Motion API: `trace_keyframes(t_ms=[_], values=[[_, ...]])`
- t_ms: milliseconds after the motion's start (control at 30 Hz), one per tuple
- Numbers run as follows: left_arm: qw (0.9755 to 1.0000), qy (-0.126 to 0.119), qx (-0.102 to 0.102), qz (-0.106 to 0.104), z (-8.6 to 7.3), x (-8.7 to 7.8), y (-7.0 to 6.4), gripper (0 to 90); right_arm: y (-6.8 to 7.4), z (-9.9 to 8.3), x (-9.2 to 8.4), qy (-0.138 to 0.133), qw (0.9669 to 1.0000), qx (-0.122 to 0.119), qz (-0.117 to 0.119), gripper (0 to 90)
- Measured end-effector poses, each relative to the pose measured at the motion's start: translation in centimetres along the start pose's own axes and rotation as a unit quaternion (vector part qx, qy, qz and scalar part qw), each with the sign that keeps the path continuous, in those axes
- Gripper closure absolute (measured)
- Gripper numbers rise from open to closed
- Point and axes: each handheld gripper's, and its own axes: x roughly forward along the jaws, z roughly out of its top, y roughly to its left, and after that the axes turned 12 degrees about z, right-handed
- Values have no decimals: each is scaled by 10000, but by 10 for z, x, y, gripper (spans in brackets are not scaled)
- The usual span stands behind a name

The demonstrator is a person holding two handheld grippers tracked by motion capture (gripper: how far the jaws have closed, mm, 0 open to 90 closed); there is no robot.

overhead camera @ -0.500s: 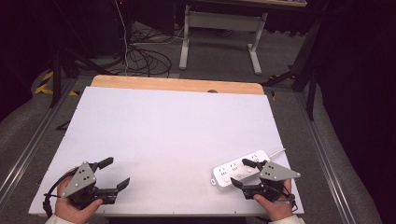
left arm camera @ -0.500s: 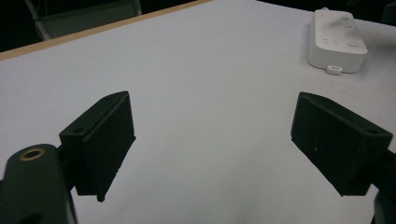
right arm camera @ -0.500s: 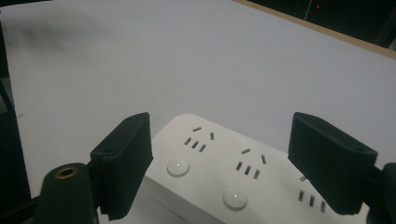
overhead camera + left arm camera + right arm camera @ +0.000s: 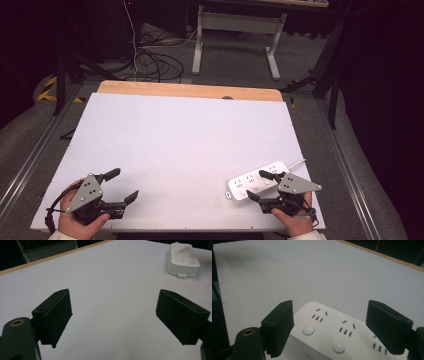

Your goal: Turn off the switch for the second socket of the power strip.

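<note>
Near the right front corner of the desk (image 4: 190, 135) we see a white power strip (image 4: 257, 181) lying flat on the white sheet, its long axis slanting from the front toward the right edge, with a thin white cable (image 4: 296, 163) leaving its far end. Our right hand-held gripper (image 4: 260, 186) sits at that corner with its jaws spread wide on either side of the strip's near half; in the right gripper view the strip (image 4: 337, 335) lies between and just beyond the two black jaws, and neither pad presses on it (so we call this gripper released, not grasping). That view shows the strip's socket slots and two round buttons facing up. The right hand (image 4: 292, 220) holds the gripper's body at the desk's front edge.

At the left front corner, well apart from the strip, our left hand-held gripper (image 4: 125, 185) hangs just over the bare sheet, held by the left hand (image 4: 80, 222). Its jaws stand wide as well, with nothing between them, so it too is released. In the left gripper view the strip (image 4: 183, 261) shows far off at the upper right, its short end and a small tab turned toward the camera.

Beyond the desk's wooden far edge (image 4: 190, 91) lie dark floor and a tangle of cables (image 4: 155, 60).
</note>
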Motion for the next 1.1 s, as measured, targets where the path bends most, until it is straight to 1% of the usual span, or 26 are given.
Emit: trace_keyframes(t_ms=[233,267,300,433,533,567,600,767,900,1000,1100], values=[[10000,2,-19,36,0,0,0,142,0,0,-1,-15,10000,13,-16,236],[10000,7,-67,31,0,0,-1,142,0,0,-1,-22,10000,15,-11,236],[10000,10,-25,42,0,0,0,142,0,0,-1,-13,10000,14,-13,237],[10000,13,-16,52,0,0,0,143,0,1,-2,-22,10000,22,-19,243],[10000,24,-14,62,0,0,0,144,0,3,-2,-10,10000,37,-4,261],[10000,27,-15,67,0,0,0,145,0,5,-3,9,10000,41,47,295],[10000,43,-1,78,0,0,0,145,1,6,-4,27,10000,55,37,304],[9999,63,1,102,0,-1,1,146,0,12,-5,89,9999,84,46,325],[9999,58,3,116,0,-1,1,147,-1,16,-7,92,9999,109,-36,331],[9999,69,-13,143,0,-1,1,150,-4,20,-13,31,9998,134,-148,350],[9999,72,-18,147,0,-1,1,151,-5,23,-15,-13,9997,160,-160,356]])
